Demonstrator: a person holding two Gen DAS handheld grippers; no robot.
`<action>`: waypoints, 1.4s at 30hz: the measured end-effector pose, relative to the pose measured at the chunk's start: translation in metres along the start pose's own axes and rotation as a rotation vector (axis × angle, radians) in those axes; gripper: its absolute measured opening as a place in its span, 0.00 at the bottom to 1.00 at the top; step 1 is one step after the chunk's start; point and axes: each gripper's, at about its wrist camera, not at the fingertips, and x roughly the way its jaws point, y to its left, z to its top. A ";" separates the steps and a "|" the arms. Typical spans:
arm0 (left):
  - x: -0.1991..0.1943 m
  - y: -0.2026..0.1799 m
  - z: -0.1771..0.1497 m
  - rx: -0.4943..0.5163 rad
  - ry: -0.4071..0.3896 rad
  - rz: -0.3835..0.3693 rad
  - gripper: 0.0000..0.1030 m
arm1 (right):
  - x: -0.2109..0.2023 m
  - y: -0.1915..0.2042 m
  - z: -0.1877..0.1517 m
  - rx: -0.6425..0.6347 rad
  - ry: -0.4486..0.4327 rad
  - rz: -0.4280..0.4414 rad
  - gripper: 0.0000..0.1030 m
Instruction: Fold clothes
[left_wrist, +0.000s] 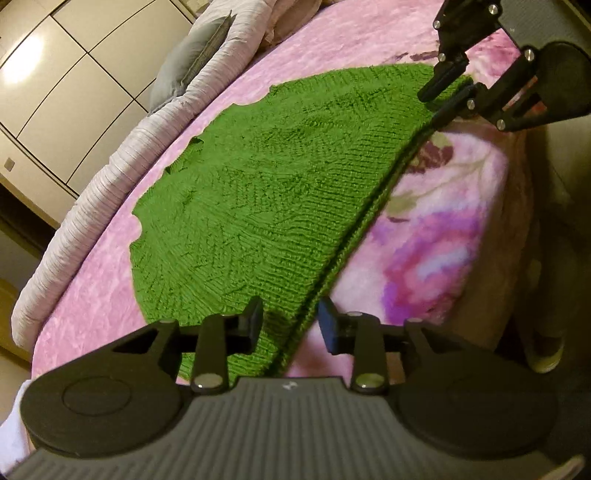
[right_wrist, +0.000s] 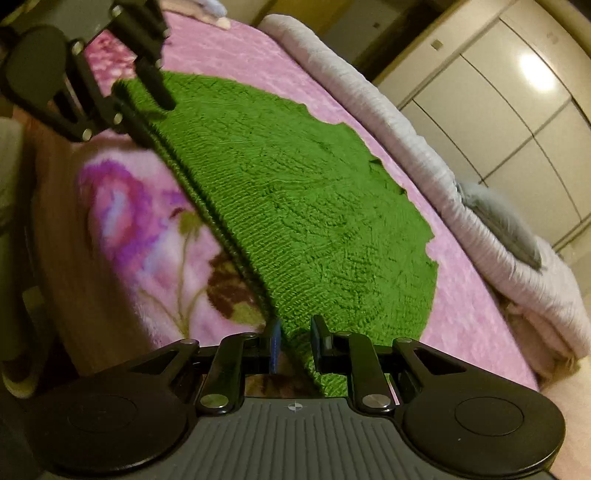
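A green knitted garment (left_wrist: 266, 192) lies spread on a pink floral blanket (left_wrist: 436, 236), its doubled near edge raised along the bed's side. My left gripper (left_wrist: 291, 317) stands open around one corner of that edge, the fingers apart on either side of the fabric. My right gripper (left_wrist: 437, 99) is at the other corner, fingers close on both sides of the edge. In the right wrist view the garment (right_wrist: 314, 206) runs from the right gripper (right_wrist: 295, 332), whose fingers straddle the edge with a small gap, to the left gripper (right_wrist: 144, 99) at the far corner.
A rolled pale quilt (left_wrist: 122, 173) with a grey pillow (left_wrist: 192, 62) lies along the far side of the bed. Glossy cream wardrobe doors (right_wrist: 517, 103) stand behind. The bed's near side (left_wrist: 480, 295) drops to the floor.
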 end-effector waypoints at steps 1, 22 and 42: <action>0.001 -0.002 0.000 0.020 0.003 0.006 0.30 | 0.002 0.001 -0.001 -0.013 -0.002 -0.005 0.17; -0.002 -0.013 0.004 0.181 0.004 0.086 0.30 | 0.005 0.014 0.004 -0.085 -0.006 -0.035 0.17; 0.009 -0.014 0.002 0.174 -0.017 0.108 0.30 | 0.018 0.020 0.016 -0.099 -0.039 -0.106 0.22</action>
